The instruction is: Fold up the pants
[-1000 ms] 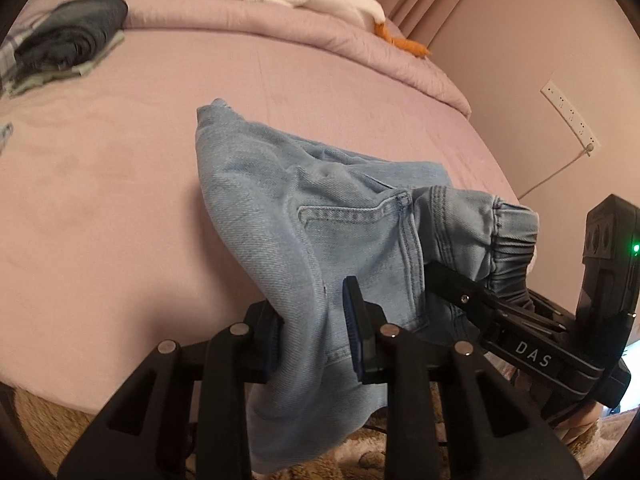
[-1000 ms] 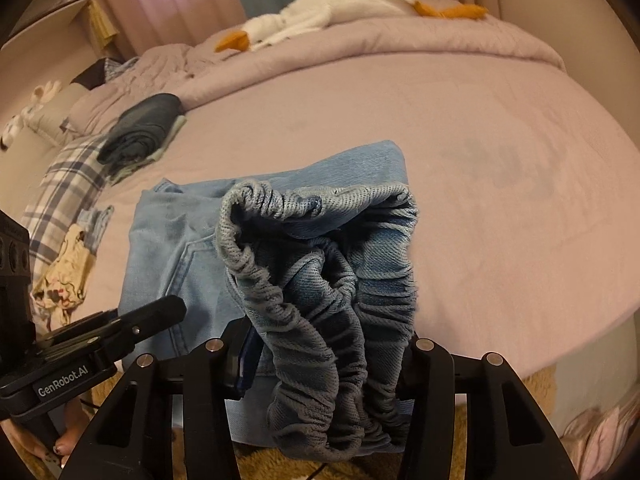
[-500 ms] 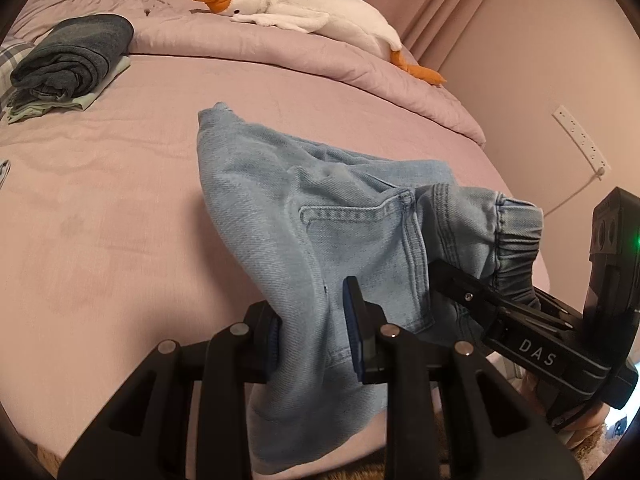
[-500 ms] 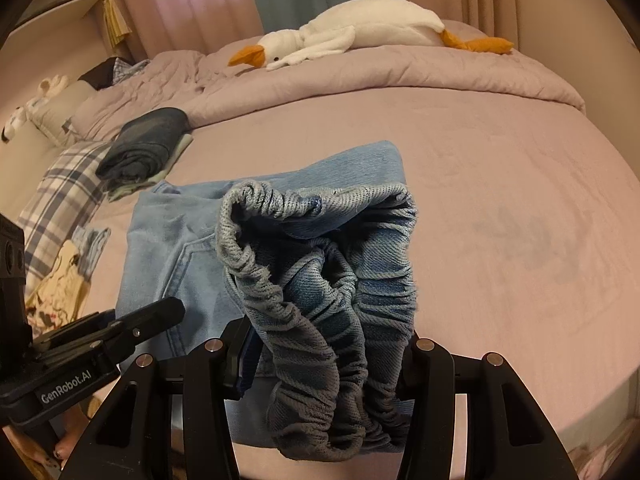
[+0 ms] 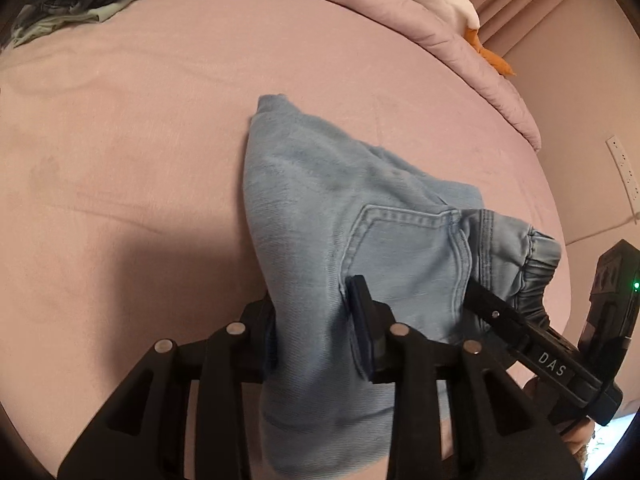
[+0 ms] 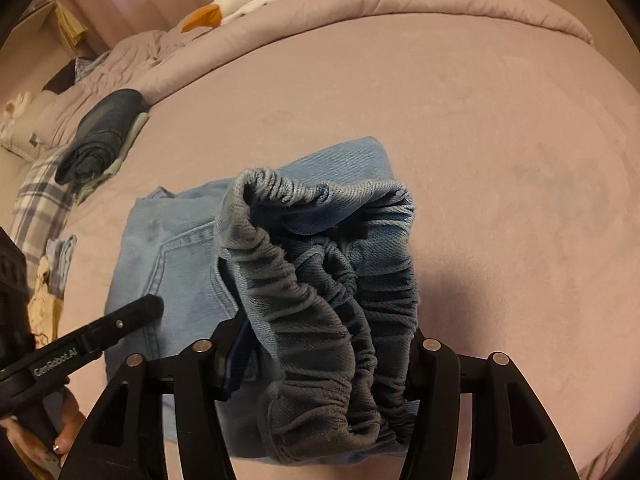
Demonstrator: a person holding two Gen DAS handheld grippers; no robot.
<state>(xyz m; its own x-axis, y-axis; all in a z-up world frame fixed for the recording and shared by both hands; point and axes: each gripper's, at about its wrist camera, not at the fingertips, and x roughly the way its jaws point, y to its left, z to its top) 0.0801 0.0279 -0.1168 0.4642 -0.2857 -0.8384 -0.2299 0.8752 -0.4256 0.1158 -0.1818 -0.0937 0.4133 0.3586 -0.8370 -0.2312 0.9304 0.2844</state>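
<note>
Two labels can be read: "DAS" on the right tongs [image 5: 490,312] seen from the left camera, "GenRobot.AI" on the left tongs [image 6: 150,306] seen from the right. We see the light-blue pants [image 5: 340,208] bunched on the pink bed [image 5: 140,140]. Left tongs, opening, have the denim between them; right tongs (also opening) hold the gathered waistband [image 6: 320,288]. Dark folded clothes [image 6: 100,136] lie well apart.

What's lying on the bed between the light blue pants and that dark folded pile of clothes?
Nothing: in the right wrist view only bare pink bedspread separates the pants from the dark folded pile.
</note>
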